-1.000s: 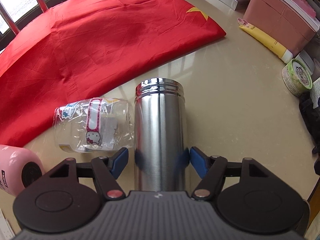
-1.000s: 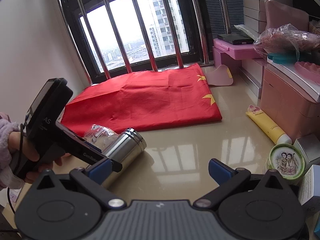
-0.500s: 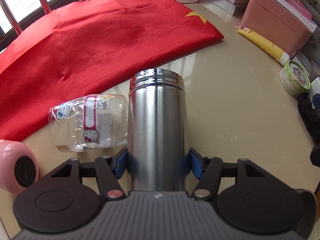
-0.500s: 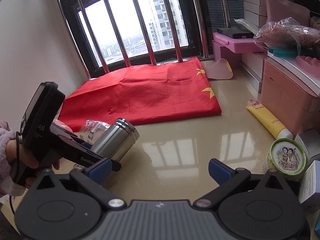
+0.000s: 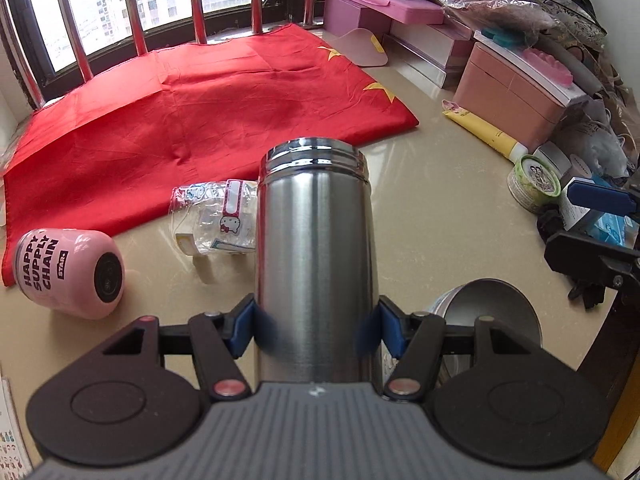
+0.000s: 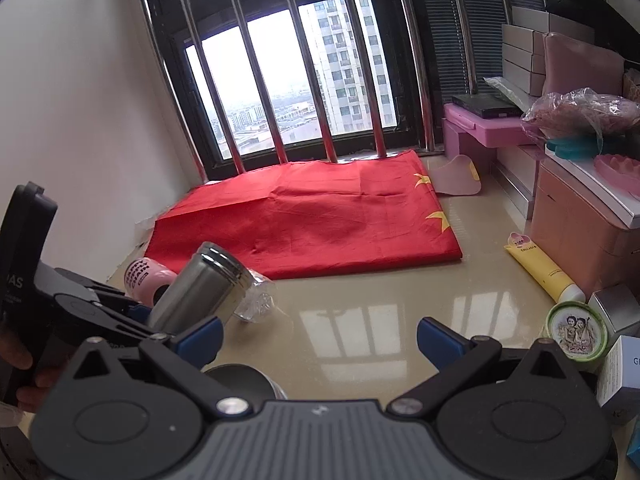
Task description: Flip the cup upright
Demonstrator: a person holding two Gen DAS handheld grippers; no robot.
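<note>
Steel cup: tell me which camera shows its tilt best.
The right wrist view: it sees the steel cup side-on, leaning up and right, held in the left hand-held gripper. The left wrist view looks along the cup between the blue pads, so its tilt is unreadable there.

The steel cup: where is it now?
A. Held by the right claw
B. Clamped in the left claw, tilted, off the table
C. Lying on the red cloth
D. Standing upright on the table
B: the left claw grips the steel cup, tilted above the table.
</note>
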